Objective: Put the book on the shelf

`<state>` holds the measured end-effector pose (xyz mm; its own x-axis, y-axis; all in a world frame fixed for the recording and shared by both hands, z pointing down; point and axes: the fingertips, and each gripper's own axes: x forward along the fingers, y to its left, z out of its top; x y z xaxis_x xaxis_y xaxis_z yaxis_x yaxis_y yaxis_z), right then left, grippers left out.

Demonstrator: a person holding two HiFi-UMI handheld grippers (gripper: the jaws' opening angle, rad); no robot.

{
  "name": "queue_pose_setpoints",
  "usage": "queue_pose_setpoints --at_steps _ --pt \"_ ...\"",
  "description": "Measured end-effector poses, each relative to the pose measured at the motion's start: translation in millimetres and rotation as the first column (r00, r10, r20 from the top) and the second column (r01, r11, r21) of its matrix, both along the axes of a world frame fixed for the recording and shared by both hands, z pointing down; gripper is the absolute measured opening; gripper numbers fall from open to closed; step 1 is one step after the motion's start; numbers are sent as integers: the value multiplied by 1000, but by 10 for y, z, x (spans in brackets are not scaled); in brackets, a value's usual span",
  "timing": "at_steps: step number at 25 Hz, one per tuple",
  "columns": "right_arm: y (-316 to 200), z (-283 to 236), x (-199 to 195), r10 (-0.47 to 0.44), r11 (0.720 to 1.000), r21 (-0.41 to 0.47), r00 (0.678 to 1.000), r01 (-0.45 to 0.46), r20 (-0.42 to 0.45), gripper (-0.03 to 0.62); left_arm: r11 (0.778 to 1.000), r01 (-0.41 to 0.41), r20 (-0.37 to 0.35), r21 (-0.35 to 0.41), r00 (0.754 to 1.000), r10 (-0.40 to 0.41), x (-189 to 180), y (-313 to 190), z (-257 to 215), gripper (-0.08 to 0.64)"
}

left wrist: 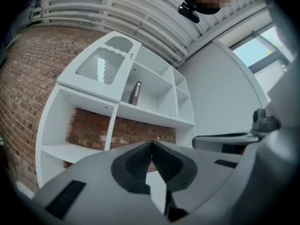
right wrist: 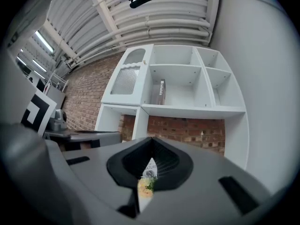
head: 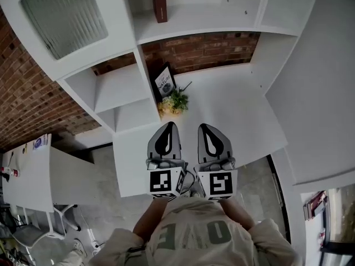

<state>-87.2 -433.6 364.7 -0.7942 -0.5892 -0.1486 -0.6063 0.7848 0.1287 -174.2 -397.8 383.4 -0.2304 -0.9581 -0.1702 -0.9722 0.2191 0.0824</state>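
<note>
Book point(head: 160, 1) on the shelf point(head: 222, 21): spine lettering cut off, ending "…talia". Card point(head: 165, 82) at the tabletop's point(head: 238, 110) back edge: "OF NATURE". Shirt point(head: 194, 234): large "OE", the rest unclear.

White shelf point(head: 222, 15); dark red book point(head: 160, 1); red-brown brick wall point(head: 199, 51); yellow flowers point(head: 171, 105); left hand-held gripper point(head: 171, 124) grey, black-white markers.

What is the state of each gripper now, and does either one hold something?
Left gripper: shut, holding nothing.
Right gripper: shut, holding nothing.
</note>
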Motion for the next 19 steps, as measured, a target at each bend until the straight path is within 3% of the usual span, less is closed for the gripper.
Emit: queue_pose_setpoints --at_steps 6,12,19 --pt "14 0 -64 -22 1000 -8 1000 22 0 16 999 -37 17 7 999 36 48 -59 -32 14" --pt "-37 12 -36 1 1000 -9 1000 -1 -15 17 997 -64 -21 -39 998 63 58 -118 144 14" --pt "-188 146 24 47 998 -36 998 -49 -39 15 997 -71 -60 -36 996 69 52 -187 191 14"
